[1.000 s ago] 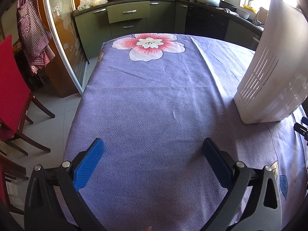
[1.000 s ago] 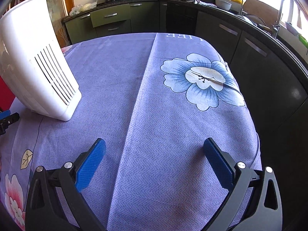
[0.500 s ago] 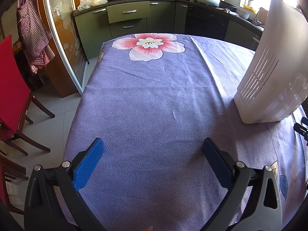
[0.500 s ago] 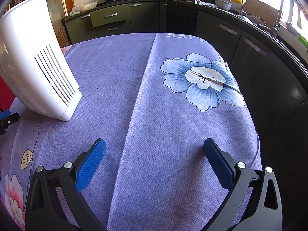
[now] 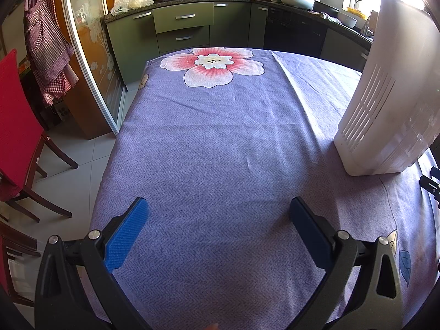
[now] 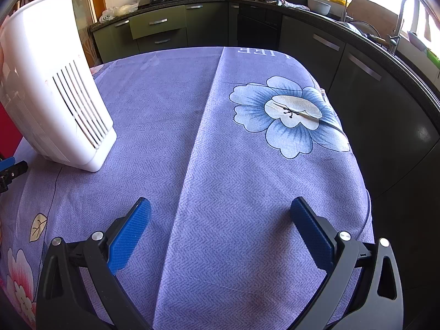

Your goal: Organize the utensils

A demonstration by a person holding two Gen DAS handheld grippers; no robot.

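A tall white slotted utensil holder [image 5: 390, 104] stands upright on the purple flowered tablecloth [image 5: 220, 143], at the right of the left wrist view and at the left of the right wrist view [image 6: 52, 88]. Its inside is hidden from both cameras. No loose utensils show in either view. My left gripper [image 5: 218, 210] is open over bare cloth, to the left of the holder. My right gripper [image 6: 220, 210] is open too, over bare cloth to the holder's right. A tip of each gripper peeks into the other's view beside the holder.
A red chair [image 5: 16, 126] and tiled floor lie off the table's left edge. Dark kitchen cabinets [image 6: 357, 82] run close along the right edge and behind. A sliding glass door [image 5: 90, 55] stands at the far left.
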